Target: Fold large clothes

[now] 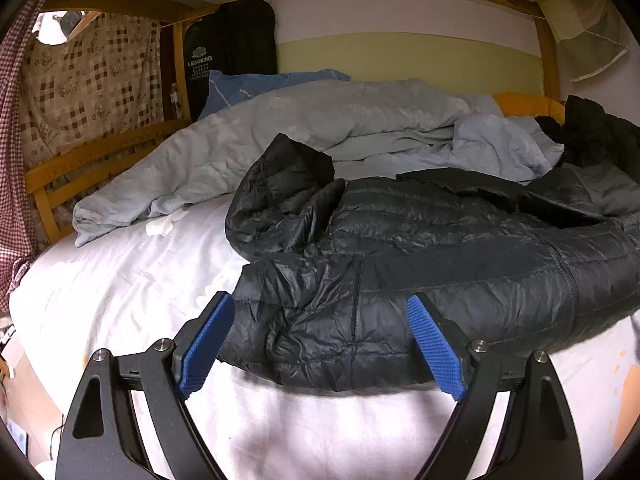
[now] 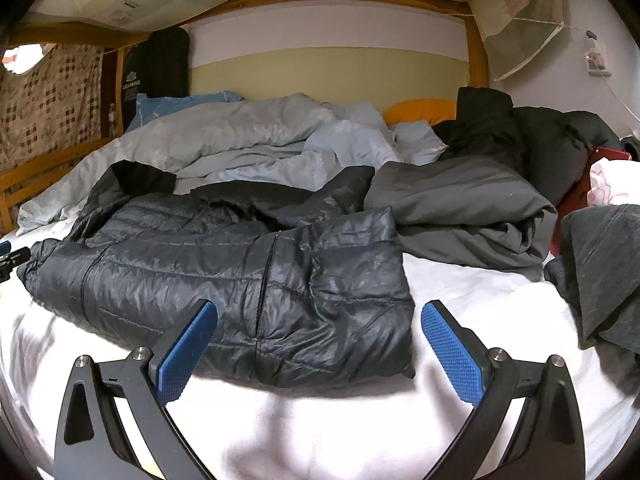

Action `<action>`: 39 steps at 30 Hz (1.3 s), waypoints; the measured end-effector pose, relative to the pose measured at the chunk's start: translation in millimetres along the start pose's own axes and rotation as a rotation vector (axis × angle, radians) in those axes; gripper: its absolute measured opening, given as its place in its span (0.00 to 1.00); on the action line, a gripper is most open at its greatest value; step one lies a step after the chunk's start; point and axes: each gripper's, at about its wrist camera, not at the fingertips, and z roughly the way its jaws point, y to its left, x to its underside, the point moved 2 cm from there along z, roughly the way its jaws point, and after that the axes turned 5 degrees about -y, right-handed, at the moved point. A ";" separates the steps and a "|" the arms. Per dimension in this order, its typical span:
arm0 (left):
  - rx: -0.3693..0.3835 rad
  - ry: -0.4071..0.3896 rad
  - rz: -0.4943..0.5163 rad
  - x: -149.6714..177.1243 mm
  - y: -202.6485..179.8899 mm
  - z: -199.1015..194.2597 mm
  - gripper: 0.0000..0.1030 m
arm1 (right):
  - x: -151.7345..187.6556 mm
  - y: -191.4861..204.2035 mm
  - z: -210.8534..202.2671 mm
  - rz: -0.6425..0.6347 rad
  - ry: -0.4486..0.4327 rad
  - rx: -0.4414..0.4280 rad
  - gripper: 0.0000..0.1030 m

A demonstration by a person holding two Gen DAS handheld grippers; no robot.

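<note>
Both sets of jaws spread wide, nothing between the pads. My left gripper [image 1: 320, 312] sits at the bottom of its frame with the blue pads [image 1: 210, 342] straddling the near hem of the black puffer jacket [image 1: 420, 256], one pad at the jacket's left corner, the other over the quilted body; I can't tell whether either one brushes the fabric. My right gripper [image 2: 318, 322] mirrors that at the bottom of its own frame, released and empty, framing the jacket's right corner [image 2: 360, 340]. The jacket lies across the middle of both frames on the white sheet [image 2: 280, 432], long side toward me, one sleeve [image 1: 280, 176] bunched up at centre left. To do this well, I reckon each pad pair should bite the hem close to its own corner and take both layers of that slippery shell, not just the top skin, or the down will slide out mid-lift. Then lift both corners together so the fold line stays straight. Just behind, a grey garment [image 2: 460, 200] crowds the right centre, touching the jacket's far edge, so the fold should land short of it. Beyond that, the pale blue duvet [image 1: 320, 120] heaps across the upper middle, and the wooden bed frame [image 1: 548, 52] closes the top.
</note>
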 end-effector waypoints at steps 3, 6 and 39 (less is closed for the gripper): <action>0.000 0.004 0.005 2.0 -1.4 0.9 0.85 | 2.8 3.5 2.2 -0.013 0.009 0.001 1.00; -0.002 0.009 0.002 4.0 0.3 1.6 0.85 | 5.6 6.9 5.0 -0.016 0.021 -0.003 1.00; 0.162 -0.424 -0.077 -78.4 -55.7 -115.7 1.00 | -6.5 9.2 -3.4 -0.058 -0.009 0.023 1.00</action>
